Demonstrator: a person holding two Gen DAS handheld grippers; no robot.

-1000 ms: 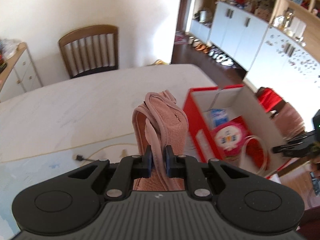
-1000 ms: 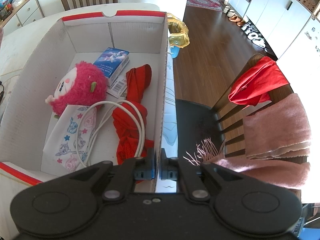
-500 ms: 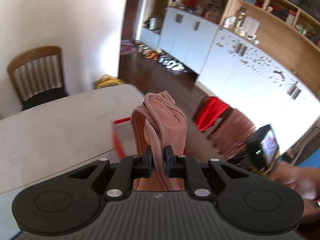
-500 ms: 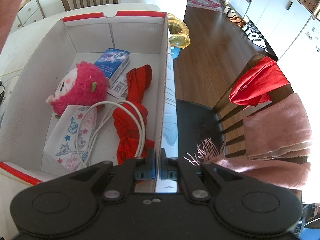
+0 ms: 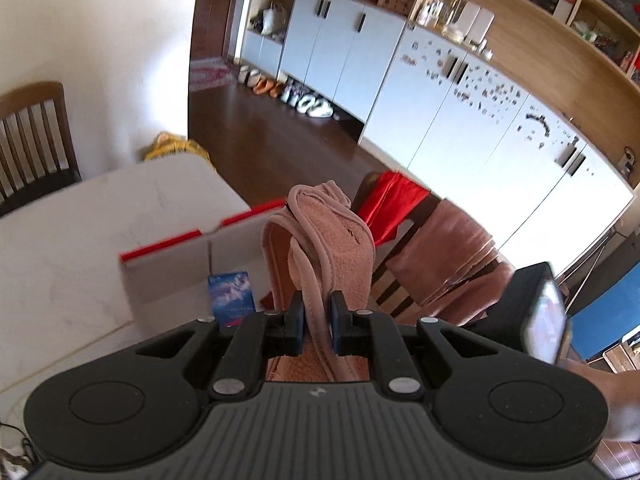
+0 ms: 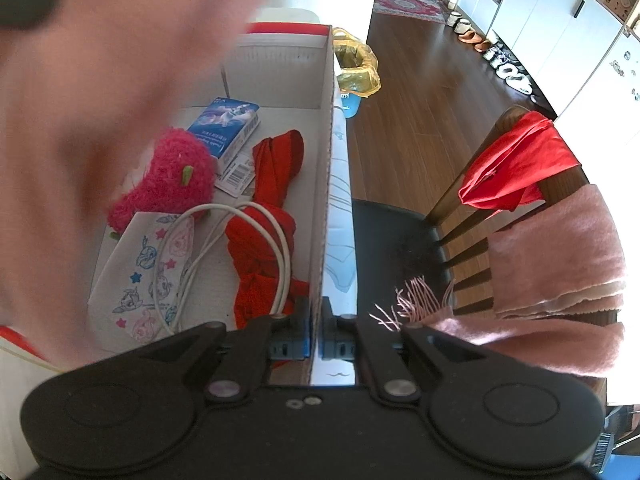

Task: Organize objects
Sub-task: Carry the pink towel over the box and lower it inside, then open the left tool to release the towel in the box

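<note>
I saw white worktop (image 5: pixel 80 240) at 9 o'clock, wood floor (image 5: pixel 280 140) at 12; left gripper (image 5: pixel 316 316) jaws pinched pink cloth (image 5: pixel 328 240), right gripper (image 6: pixel 316 328) jaws clamped box wall (image 6: pixel 326 184).

the left gripper (image 5: pixel 316 322) fills the bottom of the frame, its jaws closed on a folded pink cloth (image 5: pixel 320 240) that stands up at the centre. behind the cloth, left of centre, sits a red-edged cardboard box (image 5: pixel 172 268) on a white table (image 5: pixel 80 232), with a blue packet (image 5: pixel 232 296) inside. right of centre a chair (image 5: pixel 404 240) carries a red cloth (image 5: pixel 394 204) and a pink scarf (image 5: pixel 448 256). white cabinets (image 5: pixel 460 120) line the upper right, and another chair (image 5: pixel 32 136) stands at the left edge.
</note>
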